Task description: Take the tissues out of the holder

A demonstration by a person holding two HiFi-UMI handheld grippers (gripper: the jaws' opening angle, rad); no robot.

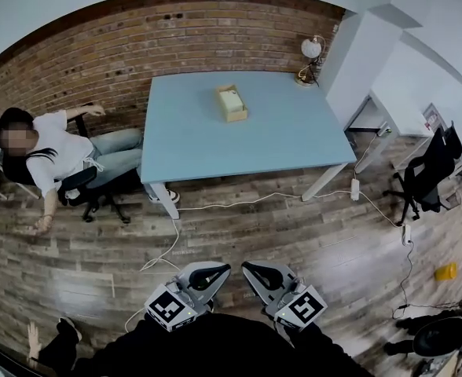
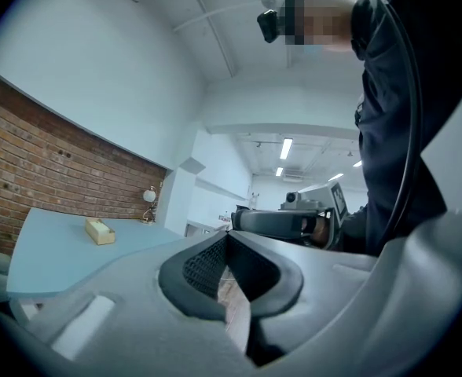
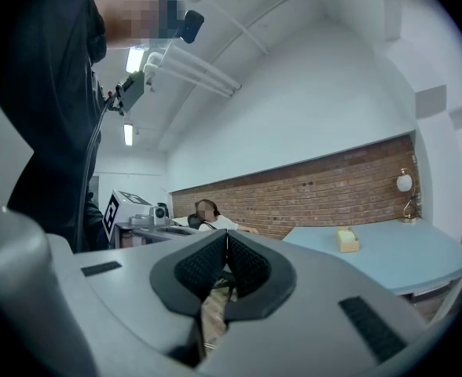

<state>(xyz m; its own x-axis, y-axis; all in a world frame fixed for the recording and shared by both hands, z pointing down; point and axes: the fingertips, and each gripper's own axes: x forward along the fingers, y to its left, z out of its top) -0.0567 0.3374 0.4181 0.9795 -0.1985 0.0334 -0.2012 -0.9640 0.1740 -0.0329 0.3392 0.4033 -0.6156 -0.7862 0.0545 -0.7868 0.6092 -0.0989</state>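
Note:
A wooden tissue holder point(image 1: 232, 103) with white tissue showing in its top stands on the light blue table point(image 1: 192, 144), towards the far side. It is far from both grippers. My left gripper point(image 1: 219, 271) and right gripper point(image 1: 251, 269) are held side by side over the wooden floor, well short of the table. Both are shut with nothing between the pads. The left gripper view shows its jaws point(image 2: 228, 238) closed and the holder point(image 2: 99, 231) small at the left. From the right gripper point(image 3: 227, 239), the holder point(image 3: 346, 240) lies at the right.
A globe lamp point(image 1: 309, 56) stands on the table's far right corner. A person sits on an office chair point(image 1: 89, 185) left of the table. White cables point(image 1: 215, 205) trail across the floor. A black chair point(image 1: 423, 177) and a white desk point(image 1: 400, 112) stand at the right.

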